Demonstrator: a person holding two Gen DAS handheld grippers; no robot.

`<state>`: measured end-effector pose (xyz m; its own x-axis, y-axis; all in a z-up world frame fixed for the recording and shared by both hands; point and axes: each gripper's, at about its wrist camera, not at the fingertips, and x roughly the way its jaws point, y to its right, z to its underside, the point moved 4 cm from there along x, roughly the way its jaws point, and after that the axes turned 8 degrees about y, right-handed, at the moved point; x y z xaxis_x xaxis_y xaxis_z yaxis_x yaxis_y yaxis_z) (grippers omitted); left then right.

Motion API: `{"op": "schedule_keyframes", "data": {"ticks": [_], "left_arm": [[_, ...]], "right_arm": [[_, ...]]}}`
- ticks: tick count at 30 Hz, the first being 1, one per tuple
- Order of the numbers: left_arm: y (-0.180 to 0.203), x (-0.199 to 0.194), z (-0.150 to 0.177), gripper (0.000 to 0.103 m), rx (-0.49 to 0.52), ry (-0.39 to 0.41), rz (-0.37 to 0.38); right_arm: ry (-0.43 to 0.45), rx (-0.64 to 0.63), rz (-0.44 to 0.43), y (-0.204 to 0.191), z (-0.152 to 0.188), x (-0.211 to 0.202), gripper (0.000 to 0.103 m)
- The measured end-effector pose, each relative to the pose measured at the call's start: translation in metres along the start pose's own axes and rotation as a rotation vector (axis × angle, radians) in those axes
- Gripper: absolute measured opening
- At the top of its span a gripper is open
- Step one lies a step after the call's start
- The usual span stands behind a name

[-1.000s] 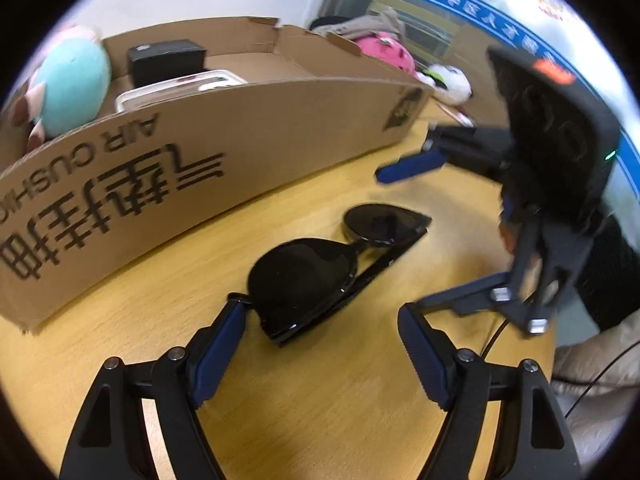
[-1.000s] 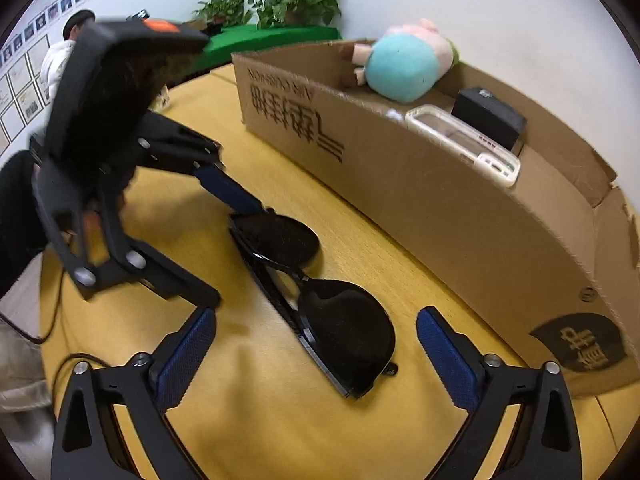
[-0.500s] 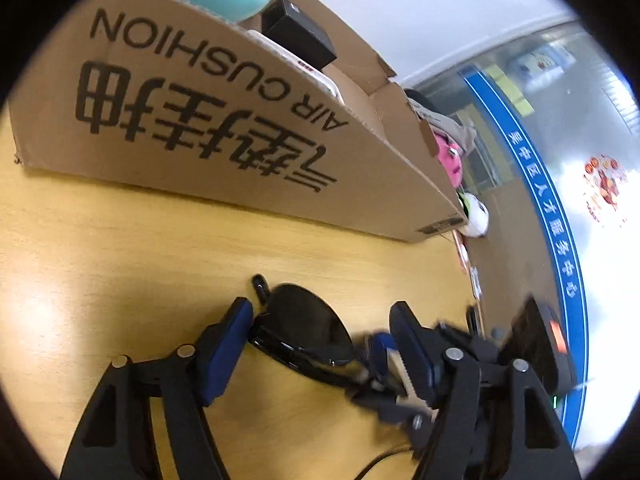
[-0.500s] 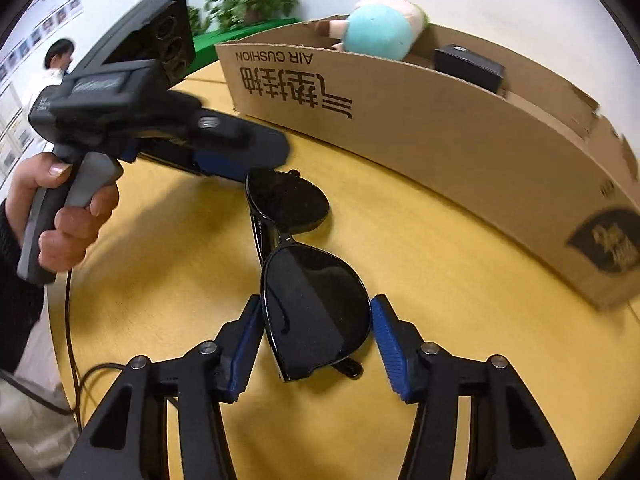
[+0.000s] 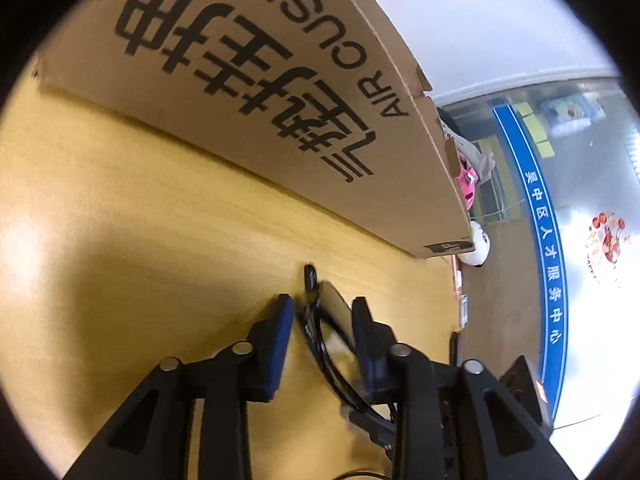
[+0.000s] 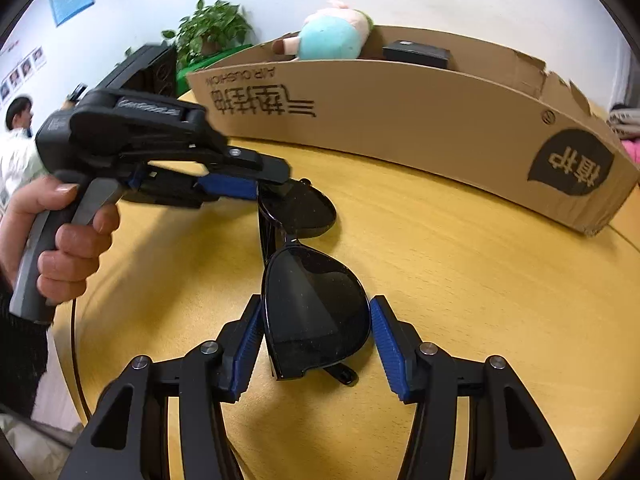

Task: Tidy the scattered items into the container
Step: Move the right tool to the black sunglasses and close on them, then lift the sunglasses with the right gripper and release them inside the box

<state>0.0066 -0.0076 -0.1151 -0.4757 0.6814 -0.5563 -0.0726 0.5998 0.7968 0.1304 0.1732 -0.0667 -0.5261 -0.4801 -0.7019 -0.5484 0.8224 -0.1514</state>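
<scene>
Black sunglasses (image 6: 316, 312) lie folded on the yellow round table (image 6: 460, 280). My right gripper (image 6: 316, 344) has its blue pads on both sides of the near lens, closed against it. My left gripper (image 5: 322, 316) is turned on its side and shut on the far lens and hinge of the sunglasses (image 5: 320, 316); it also shows in the right wrist view (image 6: 264, 188). The cardboard box (image 6: 420, 128) stands behind, holding a teal plush toy (image 6: 332, 38) and a black box (image 6: 416, 54).
The cardboard box wall (image 5: 260, 92) rises close in front of the left gripper. A potted plant (image 6: 212, 28) and a person (image 6: 18, 136) are beyond the table at the left. A cable (image 6: 76, 344) hangs over the table's left edge.
Both grippers closed in on the sunglasses. The left gripper rolled onto its side and shut on the far lens. The right gripper narrowed around the near lens.
</scene>
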Motion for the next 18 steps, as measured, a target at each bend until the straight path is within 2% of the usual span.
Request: {"op": "schedule_keyframes", "data": {"ticks": [2,4,5,6,7,8,13,18], "left_arm": [[0.006,0.002,0.005,0.051,-0.012,-0.005,0.017],[0.012,0.006,0.009,0.058,-0.006,-0.015,0.031],[0.015,0.01,0.011,0.058,-0.005,-0.02,0.034],[0.019,0.015,0.012,0.056,-0.001,-0.026,0.041],[0.021,0.02,0.014,0.049,0.005,-0.036,0.042],[0.023,0.024,0.016,0.035,0.015,-0.047,0.025],[0.036,0.026,0.017,0.032,0.052,-0.049,0.028],[0.076,0.013,0.008,0.028,0.152,-0.025,0.037]], "right_arm": [[0.007,0.037,-0.003,0.009,-0.008,0.005,0.057],[0.016,0.073,-0.018,0.014,-0.01,0.004,0.057],[0.021,0.083,-0.025,0.015,-0.013,0.005,0.057],[0.025,0.088,-0.037,0.013,-0.013,0.004,0.057],[0.028,0.086,-0.043,0.012,-0.014,0.004,0.057],[0.031,0.079,-0.047,0.008,-0.014,0.002,0.057],[0.04,0.074,-0.042,0.004,-0.014,-0.003,0.057],[0.088,0.077,-0.032,0.002,-0.025,-0.024,0.056]]}}
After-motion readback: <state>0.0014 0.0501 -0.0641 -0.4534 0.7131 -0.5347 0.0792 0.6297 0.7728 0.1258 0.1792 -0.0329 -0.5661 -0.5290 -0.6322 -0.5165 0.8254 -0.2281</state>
